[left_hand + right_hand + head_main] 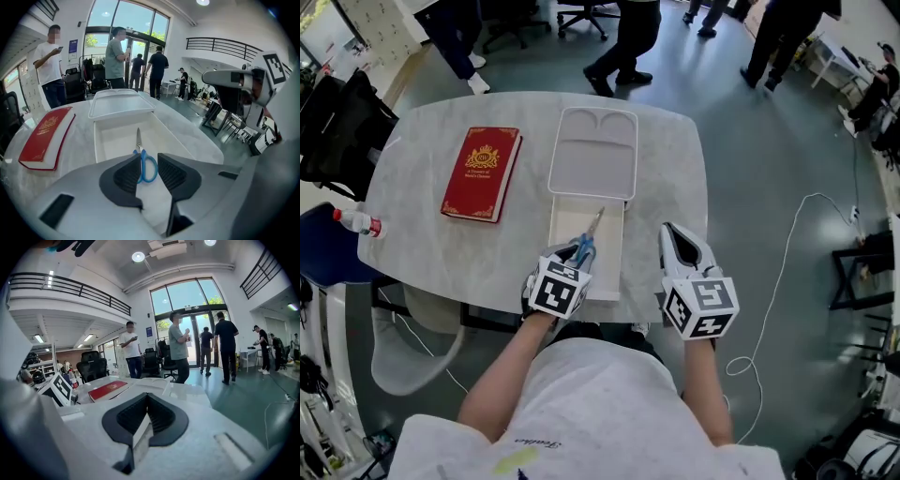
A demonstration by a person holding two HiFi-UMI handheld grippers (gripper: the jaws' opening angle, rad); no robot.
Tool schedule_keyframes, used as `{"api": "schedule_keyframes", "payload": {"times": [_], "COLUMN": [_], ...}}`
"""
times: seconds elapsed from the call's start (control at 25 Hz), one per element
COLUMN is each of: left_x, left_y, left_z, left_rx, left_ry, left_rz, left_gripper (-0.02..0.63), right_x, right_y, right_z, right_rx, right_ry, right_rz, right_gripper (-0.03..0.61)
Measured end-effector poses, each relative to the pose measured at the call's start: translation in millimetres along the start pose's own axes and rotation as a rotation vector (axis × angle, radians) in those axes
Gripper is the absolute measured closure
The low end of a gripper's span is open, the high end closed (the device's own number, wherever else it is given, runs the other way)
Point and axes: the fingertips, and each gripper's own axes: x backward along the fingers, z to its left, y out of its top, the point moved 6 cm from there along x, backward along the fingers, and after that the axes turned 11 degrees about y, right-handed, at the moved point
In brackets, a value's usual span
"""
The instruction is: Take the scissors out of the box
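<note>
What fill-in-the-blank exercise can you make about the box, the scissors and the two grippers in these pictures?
1. The scissors with ____ handles lie in the open box.
2. The box's lid lies on the table beside a ____ book.
3. The left gripper has its jaws ____, with the scissors' handles seen between them, while the right gripper has them shut.
Missing words: blue; red; open.

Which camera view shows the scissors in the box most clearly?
The left gripper view: the scissors lie in the open box, blade and blue handles plain. The head view shows them smaller, handles beside the left tool. The right gripper view does not show them.
</note>
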Motion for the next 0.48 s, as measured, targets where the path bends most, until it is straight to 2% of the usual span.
{"api": "schedule_keyframes", "payload": {"times": [0.48], "left_x": [-29.3], "left_y": [0.2], "left_z": [-4.1], "left_rx": [0.01], "left_ry": [0.106], "left_rz": [0.15], "left_gripper": [0.503], "right_x": [-23.1], "right_y": [9.7], "right_z": [-35.0], "right_rx": [0.032], "right_ry": [0.167], "right_rz": [0.039], "right_gripper": [0.572]}}
